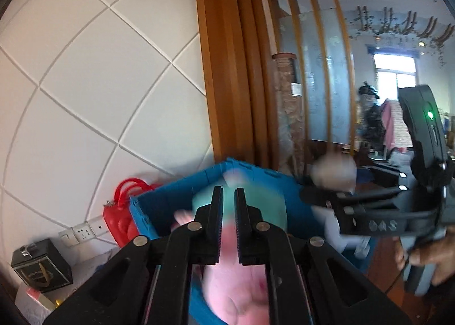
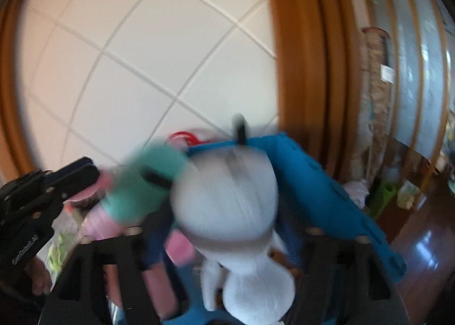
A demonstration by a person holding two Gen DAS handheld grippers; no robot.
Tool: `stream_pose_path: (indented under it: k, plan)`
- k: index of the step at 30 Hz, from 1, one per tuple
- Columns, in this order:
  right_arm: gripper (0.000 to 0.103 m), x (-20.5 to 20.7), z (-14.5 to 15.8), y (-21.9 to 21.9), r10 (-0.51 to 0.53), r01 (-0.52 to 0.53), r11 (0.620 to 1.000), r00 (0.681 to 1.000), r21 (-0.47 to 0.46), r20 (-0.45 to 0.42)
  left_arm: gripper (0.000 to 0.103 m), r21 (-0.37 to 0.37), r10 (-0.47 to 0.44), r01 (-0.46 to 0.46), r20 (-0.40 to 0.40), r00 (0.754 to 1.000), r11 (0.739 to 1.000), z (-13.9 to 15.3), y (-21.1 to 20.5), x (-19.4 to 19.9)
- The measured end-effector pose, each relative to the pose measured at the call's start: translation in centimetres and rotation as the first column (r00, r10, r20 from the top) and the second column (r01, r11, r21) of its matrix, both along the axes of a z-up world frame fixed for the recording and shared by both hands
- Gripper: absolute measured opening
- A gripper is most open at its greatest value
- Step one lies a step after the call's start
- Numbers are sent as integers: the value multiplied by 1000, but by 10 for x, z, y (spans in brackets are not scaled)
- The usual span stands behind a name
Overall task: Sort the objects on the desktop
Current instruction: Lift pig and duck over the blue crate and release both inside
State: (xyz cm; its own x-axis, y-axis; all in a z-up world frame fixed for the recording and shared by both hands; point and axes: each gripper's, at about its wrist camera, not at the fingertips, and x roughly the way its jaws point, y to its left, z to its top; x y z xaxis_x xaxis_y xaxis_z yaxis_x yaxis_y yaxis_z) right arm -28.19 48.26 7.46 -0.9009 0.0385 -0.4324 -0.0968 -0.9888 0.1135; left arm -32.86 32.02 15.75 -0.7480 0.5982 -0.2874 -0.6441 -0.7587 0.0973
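Note:
My left gripper [image 1: 228, 197] is shut on a pink plush toy [image 1: 241, 276] with a teal top [image 1: 256, 205], held over the blue plastic crate [image 1: 159, 200]. My right gripper shows in the left wrist view [image 1: 318, 200], shut on a white plush toy [image 1: 335, 171]. In the right wrist view the white plush [image 2: 227, 197] fills the middle, blurred, and hides that gripper's fingertips. The pink and teal plush [image 2: 133, 191] hangs left of it with the left gripper [image 2: 82, 171] beside it, above the crate [image 2: 327, 191].
A red plastic basket [image 1: 122, 211] stands behind the crate against the white tiled wall. A dark box [image 1: 42, 265] and wall sockets [image 1: 82, 232] are at lower left. A wooden pillar [image 1: 227, 55] and slatted screen [image 1: 312, 55] rise behind. Wooden floor [image 2: 421, 248] lies right.

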Motion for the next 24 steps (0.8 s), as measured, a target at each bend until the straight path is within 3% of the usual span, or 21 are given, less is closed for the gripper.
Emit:
stream_pose_path:
  k: [2,4,5,7,12,17,24]
  plan:
    - [87,-1,1,17,-25,25,1000,1000,-3,-12,27,-2,38,-38,-6,999,999,4,16,-4]
    - [87,8,1,24,-34,34,999,999,2,-24,90,-11,121,-121,-36,992,993,2,23,1]
    - [88,12,-1,27,-38,38,999,999,8,-32,100,4,168,-168,-71,983,986,1,22,7]
    - [95,18,-4,33,-60,61,998,997,25,-46,103,24,201,-200,-103,974,980,-5,18,17]
    - [102,38,-20,33,-68,70,997,996,29,-52,103,17,252,-252,-72,965,968,-24,1,36]
    - [102,52,-38,9,-83,86,992,996,91,-42,103,52,321,-318,-68,945,947,-42,-32,59]
    - [102,53,-52,-23,-29,32,995,999,99,-30,103,36,417,-415,-41,908,909,-58,-75,81]
